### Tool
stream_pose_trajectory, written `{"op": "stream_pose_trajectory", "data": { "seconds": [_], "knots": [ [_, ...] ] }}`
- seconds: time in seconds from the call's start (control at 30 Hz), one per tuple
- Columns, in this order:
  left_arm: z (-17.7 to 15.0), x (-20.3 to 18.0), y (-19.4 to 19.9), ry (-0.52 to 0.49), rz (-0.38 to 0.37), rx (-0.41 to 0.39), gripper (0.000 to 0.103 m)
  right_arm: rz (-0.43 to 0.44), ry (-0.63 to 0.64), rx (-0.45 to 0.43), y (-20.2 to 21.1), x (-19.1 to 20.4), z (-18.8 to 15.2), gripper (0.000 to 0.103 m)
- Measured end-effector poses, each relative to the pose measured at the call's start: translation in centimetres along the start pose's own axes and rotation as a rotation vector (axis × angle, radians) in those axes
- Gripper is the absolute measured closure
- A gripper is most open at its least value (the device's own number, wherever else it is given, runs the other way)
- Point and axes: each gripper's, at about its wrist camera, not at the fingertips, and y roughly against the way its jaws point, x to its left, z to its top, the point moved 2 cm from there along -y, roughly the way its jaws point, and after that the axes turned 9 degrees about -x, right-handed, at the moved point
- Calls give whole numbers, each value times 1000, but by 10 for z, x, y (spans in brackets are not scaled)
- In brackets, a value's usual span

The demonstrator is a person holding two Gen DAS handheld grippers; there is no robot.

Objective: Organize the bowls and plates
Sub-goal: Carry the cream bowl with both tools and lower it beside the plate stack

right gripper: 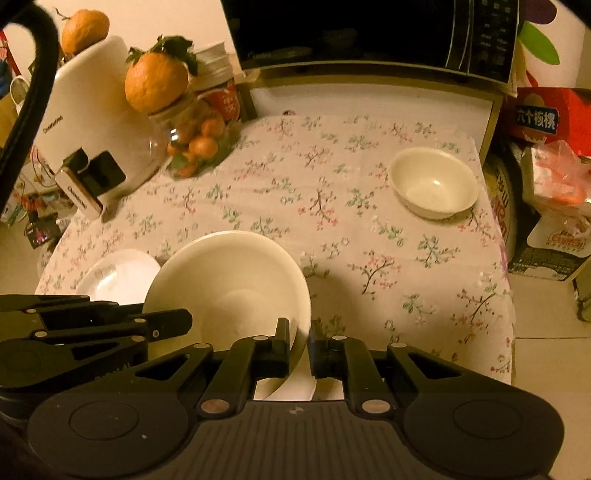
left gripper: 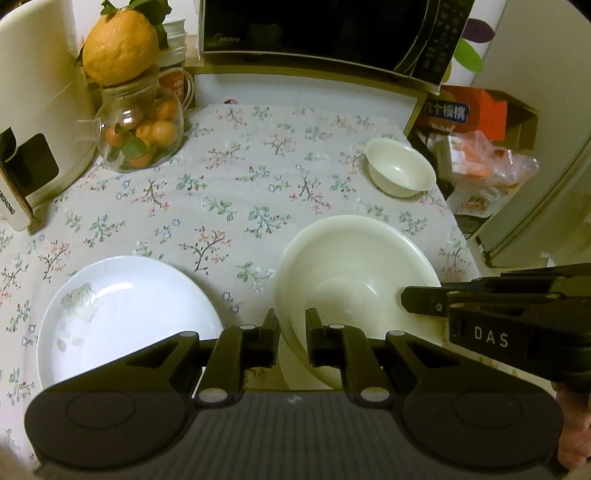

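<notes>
Floral tablecloth (left gripper: 236,177) covers a small table backed by a black microwave (left gripper: 314,29); warm, dim indoor light.

Left-wrist view, left to right: a white appliance (left gripper: 33,110) at the left edge, a glass jar of small oranges (left gripper: 142,129) with a large orange (left gripper: 118,48) on its mouth, a white plate (left gripper: 129,314) with a faint grey print at lower left. The large cream bowl (left gripper: 354,280) fills lower centre and looks tilted, seemingly off the cloth. The left gripper (left gripper: 292,332) is clamped on its near rim, one finger outside the wall and one inside. The right gripper (right gripper: 300,343), seen from its own camera, pinches the rim at another point, jaws nearly closed with the thin wall between them. A small cream bowl (left gripper: 400,168) sits upright at upper right, near the table's far corner and well apart from the rest.

Step in hand, as I judge it: two-handed carry of the large bowl. Whether it goes onto the plate or takes the small bowl is unclear.

Next move calls for both grips kept firm, the bowl levelled, then lowered squarely before either rim is let go. Thin glazed rim could slip.
</notes>
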Motion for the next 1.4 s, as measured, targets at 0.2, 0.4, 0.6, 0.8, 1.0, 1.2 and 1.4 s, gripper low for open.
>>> {"op": "stream_pose_trajectory", "data": {
  "seconds": [0.2,0.4,0.6,0.8,1.0,1.2,1.4],
  "knots": [
    [-10,4,-3,-2,14,28,91,10,12,26,-2,3,-5,92],
    [-17,4,-8,-10,23,53,90,11,35,46,-5,9,-11,92],
    [-25,-3,-13,-44,22,70,87,-6,57,59,-6,9,-14,92],
    [-28,-6,-21,-59,36,83,86,-18,77,79,-9,8,-20,91],
    [-32,-9,-25,-73,42,84,85,-26,83,88,-9,7,-24,90],
    [-36,-12,-32,-87,48,94,83,-36,89,98,-11,7,-26,90],
    [-35,-12,-33,-80,45,86,79,-47,90,108,-14,6,-28,89]
  ]
}}
